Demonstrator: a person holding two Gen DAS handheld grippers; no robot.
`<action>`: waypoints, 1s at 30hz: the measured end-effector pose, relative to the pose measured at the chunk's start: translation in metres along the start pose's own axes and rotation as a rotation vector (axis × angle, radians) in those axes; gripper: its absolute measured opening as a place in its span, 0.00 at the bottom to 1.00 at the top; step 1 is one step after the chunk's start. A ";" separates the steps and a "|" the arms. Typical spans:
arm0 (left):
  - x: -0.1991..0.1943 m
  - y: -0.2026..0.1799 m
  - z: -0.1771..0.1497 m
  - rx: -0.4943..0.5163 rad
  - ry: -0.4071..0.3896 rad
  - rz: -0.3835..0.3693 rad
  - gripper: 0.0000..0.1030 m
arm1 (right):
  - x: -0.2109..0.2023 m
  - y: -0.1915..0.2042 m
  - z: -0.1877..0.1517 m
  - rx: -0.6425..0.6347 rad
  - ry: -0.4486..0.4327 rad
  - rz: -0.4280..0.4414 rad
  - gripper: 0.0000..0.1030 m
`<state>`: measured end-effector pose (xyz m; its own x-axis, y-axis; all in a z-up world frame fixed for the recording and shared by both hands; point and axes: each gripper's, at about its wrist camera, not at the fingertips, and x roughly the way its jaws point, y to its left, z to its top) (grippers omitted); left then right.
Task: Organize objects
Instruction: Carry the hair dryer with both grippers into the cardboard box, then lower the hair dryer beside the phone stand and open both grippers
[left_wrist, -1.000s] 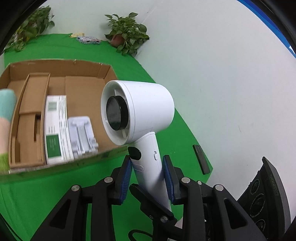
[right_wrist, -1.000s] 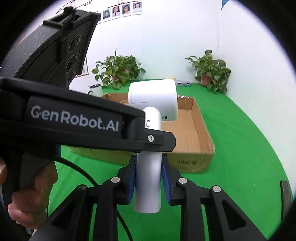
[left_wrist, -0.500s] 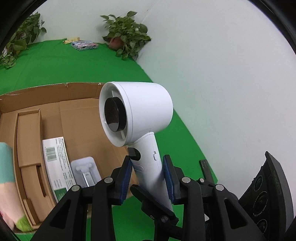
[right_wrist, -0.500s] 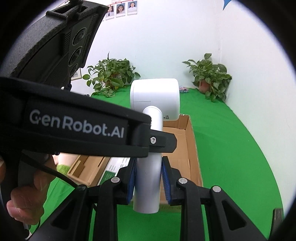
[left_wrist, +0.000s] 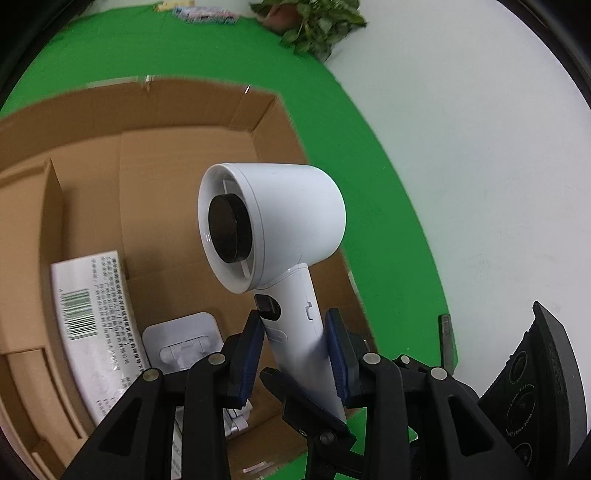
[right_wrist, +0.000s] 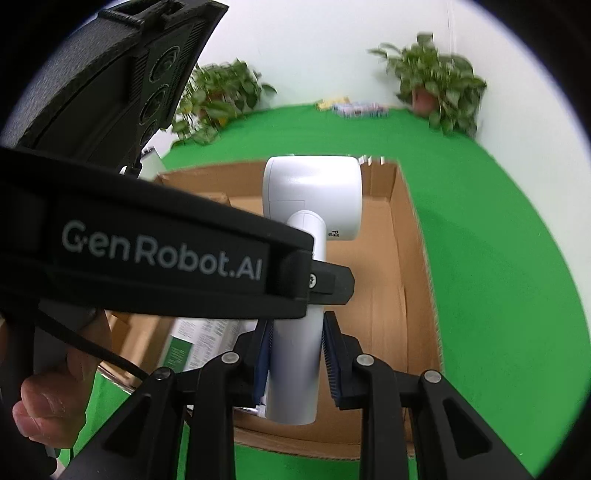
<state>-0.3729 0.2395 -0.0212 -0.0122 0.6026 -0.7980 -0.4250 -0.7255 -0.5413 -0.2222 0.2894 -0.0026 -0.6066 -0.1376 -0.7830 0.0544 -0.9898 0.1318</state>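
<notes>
White plastic fills the middle of the left wrist view: a hair dryer (left_wrist: 280, 236) stands upright, its round head above and its handle pointing down. The left gripper (left_wrist: 295, 354) clamps that handle between two blue pads (left_wrist: 251, 354), one on each side, just below a dark button. The dryer's open end, with a black disc at its centre, faces left. Behind and below it lies an open cardboard box (left_wrist: 184, 122) on a green cloth (left_wrist: 388, 240). Inside the box, at the lower left, a white printed carton with a barcode (left_wrist: 88, 325) lies flat, and just beside it sits a small white plastic piece (left_wrist: 184, 339). A cardboard divider runs along the box's left side. A potted plant (left_wrist: 314, 22) stands at the top by a white wall. At the lower right, the black body of the other gripper tool shows.

In the right wrist view, the same hair dryer (right_wrist: 314, 199) appears from behind, its head over the inside of the box (right_wrist: 413, 258). The right gripper (right_wrist: 295, 362) squeezes the lower end of the handle between its blue pads (right_wrist: 332, 365). The black left tool, printed with white lettering, crosses the frame from the left and meets the handle higher up. A hand (right_wrist: 55, 402) grips that tool at the lower left. Two potted plants (right_wrist: 439, 85) stand at the far edge of the green cloth (right_wrist: 498, 258).
</notes>
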 end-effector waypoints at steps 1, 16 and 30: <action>0.008 0.004 0.001 -0.009 0.015 0.000 0.30 | 0.006 -0.003 -0.002 0.007 0.014 0.003 0.24; 0.058 0.031 0.003 -0.112 0.128 -0.035 0.30 | 0.041 -0.012 -0.043 0.068 0.134 -0.027 0.23; -0.044 0.016 -0.009 -0.064 -0.047 -0.034 0.31 | 0.037 -0.011 -0.046 0.070 0.199 0.006 0.29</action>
<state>-0.3709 0.1983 0.0032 -0.0416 0.6411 -0.7663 -0.3673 -0.7231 -0.5850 -0.2085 0.2936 -0.0607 -0.4376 -0.1546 -0.8858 -0.0023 -0.9849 0.1731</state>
